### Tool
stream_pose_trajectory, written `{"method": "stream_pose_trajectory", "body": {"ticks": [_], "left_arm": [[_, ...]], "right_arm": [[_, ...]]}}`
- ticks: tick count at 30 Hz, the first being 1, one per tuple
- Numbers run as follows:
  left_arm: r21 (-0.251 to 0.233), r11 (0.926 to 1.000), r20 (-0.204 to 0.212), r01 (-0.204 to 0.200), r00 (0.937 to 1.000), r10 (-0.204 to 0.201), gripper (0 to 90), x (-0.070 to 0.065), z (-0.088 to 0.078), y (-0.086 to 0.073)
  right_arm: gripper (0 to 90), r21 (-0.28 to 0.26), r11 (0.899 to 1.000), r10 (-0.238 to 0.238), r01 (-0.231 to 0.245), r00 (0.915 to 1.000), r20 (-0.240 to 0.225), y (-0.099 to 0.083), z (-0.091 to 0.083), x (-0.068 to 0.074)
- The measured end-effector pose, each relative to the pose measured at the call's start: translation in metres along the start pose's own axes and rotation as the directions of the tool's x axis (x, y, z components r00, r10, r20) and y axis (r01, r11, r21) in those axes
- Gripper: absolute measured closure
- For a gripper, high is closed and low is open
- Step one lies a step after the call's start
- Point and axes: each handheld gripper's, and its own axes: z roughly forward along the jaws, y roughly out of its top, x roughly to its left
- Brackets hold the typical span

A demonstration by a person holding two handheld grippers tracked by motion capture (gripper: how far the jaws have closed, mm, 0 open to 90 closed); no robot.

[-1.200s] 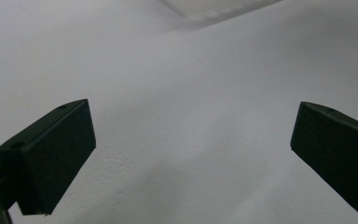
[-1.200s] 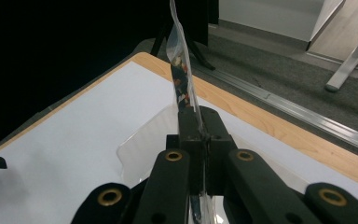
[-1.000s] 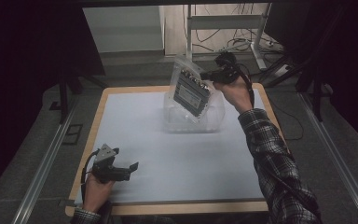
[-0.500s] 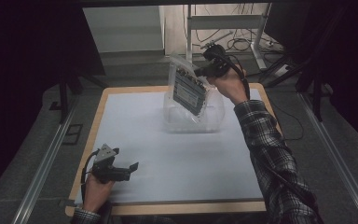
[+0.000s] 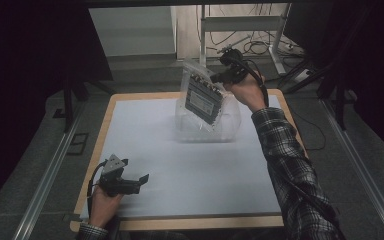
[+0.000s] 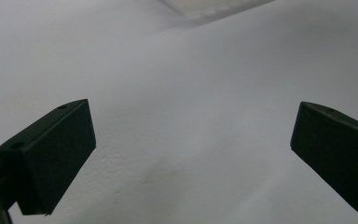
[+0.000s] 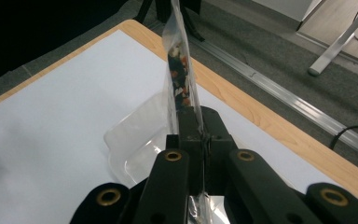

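A clear plastic bag (image 5: pixel 202 95) with a dark flat board inside hangs tilted above the far part of the table. My right gripper (image 5: pixel 219 76) is shut on the bag's upper right edge. In the right gripper view the bag (image 7: pixel 179 70) stands edge-on, rising from between the closed jaws of that gripper (image 7: pixel 200 126). Under it a crumpled clear plastic piece (image 5: pixel 205 127) lies on the white sheet. My left gripper (image 5: pixel 142 180) rests near the front left corner, open, with nothing between its jaws (image 6: pixel 191 135).
A white sheet (image 5: pixel 180 165) covers the wood-edged table (image 5: pixel 290 112). Metal rails (image 5: pixel 50 175) run along both sides on the floor. Cables and a metal stand (image 5: pixel 280 35) lie beyond the far edge.
The right hand has risen a little and drawn slightly away with the bag. The left hand has stayed in place.
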Motion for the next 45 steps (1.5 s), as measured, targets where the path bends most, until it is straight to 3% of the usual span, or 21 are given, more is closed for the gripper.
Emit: {"method": "stream_pose_trajectory", "body": {"ticks": [4,8,21,26,33,35,36,37,38,39,40,45], "left_arm": [[0.002,1.0000,-0.001,-0.001,1.0000,0.001,0.0,0.000,0.000,0.000],[0.004,1.0000,-0.002,-0.001,1.0000,0.001,0.0,0.000,0.000,0.000],[0.002,1.0000,0.000,0.001,1.0000,-0.001,0.0,0.000,0.000,0.000],[0.009,1.0000,0.000,-0.005,1.0000,0.005,0.0,0.000,0.001,0.000],[0.011,0.9999,0.000,-0.007,1.0000,0.007,0.0,-0.001,0.001,0.000],[0.010,0.9999,-0.001,-0.005,1.0000,0.005,0.0,0.000,0.001,0.000],[0.009,1.0000,-0.001,-0.003,1.0000,0.003,0.0,0.000,0.001,0.000],[0.008,1.0000,-0.001,-0.002,1.0000,0.002,0.0,0.000,0.000,0.000],[0.006,1.0000,-0.001,-0.003,1.0000,0.003,0.0,0.000,0.000,0.000],[0.006,1.0000,-0.001,-0.003,1.0000,0.003,0.0,0.000,0.000,0.000],[0.007,1.0000,0.000,-0.003,1.0000,0.003,0.0,0.000,0.000,0.000],[0.007,1.0000,0.001,-0.004,1.0000,0.004,0.0,0.000,0.000,0.000]], "right_arm": [[84.6,-0.015,1.000,0.006,-0.005,0.9998,0.017,-0.004,-0.001,-0.005],[88.9,0.007,1.000,0.024,-0.024,0.9986,0.047,-0.008,0.003,-0.010],[86.9,-0.011,0.999,0.030,-0.030,0.9983,0.049,-0.012,0.010,-0.020],[88.5,0.016,0.999,0.028,-0.030,0.9964,0.080,-0.015,0.012,-0.022],[87.8,-0.004,0.998,0.064,-0.064,0.9960,0.063,-0.022,0.012,-0.030],[83.8,-0.015,0.998,0.068,-0.067,0.9969,0.041,-0.022,0.011,-0.031],[70.4,-0.036,0.998,0.060,-0.058,0.9970,0.048,-0.022,0.010,-0.031],[70.4,-0.036,0.998,0.060,-0.058,0.9970,0.048,-0.022,0.010,-0.031],[61.3,-0.044,0.998,0.038,-0.035,0.9965,0.074,-0.023,0.011,-0.030],[61.3,-0.044,0.998,0.038,-0.035,0.9965,0.074,-0.023,0.011,-0.030],[53.6,-0.067,0.997,0.029,-0.023,0.9963,0.081,-0.024,0.010,-0.031],[45.1,-0.094,0.995,0.027,-0.019,0.9960,0.085,-0.025,0.006,-0.032]]}}
